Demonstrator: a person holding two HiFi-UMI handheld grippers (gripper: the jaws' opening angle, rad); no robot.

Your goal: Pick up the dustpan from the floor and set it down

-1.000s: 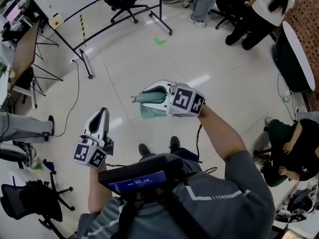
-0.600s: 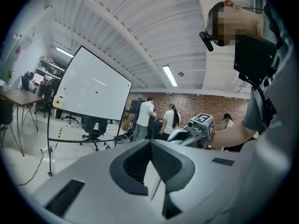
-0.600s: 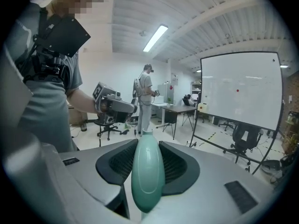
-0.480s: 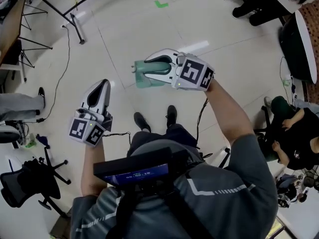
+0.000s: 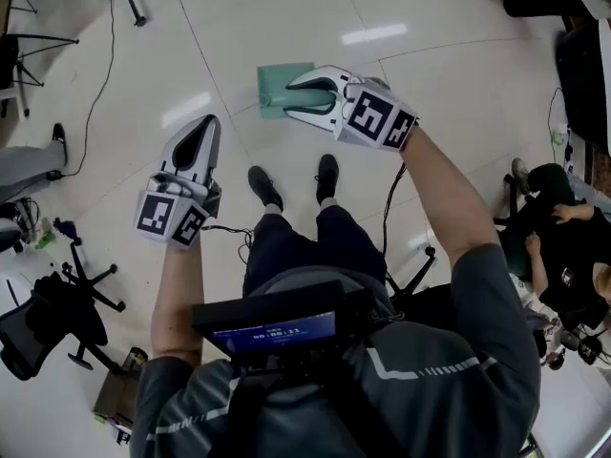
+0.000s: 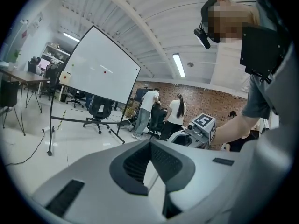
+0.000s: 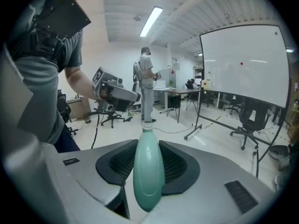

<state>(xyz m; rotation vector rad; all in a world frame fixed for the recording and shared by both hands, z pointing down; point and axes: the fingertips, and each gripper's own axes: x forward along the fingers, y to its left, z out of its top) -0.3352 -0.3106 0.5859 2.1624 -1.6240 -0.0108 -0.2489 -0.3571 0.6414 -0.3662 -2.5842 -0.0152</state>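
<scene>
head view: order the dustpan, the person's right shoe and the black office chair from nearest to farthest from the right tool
1. dustpan: handle clamped in the right tool.
2. right shoe: just below the tool in the picture.
3. black office chair: far lower left.

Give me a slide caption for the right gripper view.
Right gripper shut on the green dustpan's handle, whiteboard behind.

Glossy green plastic dustpan [image 5: 274, 92], shiny floor [image 5: 286, 8]
</scene>
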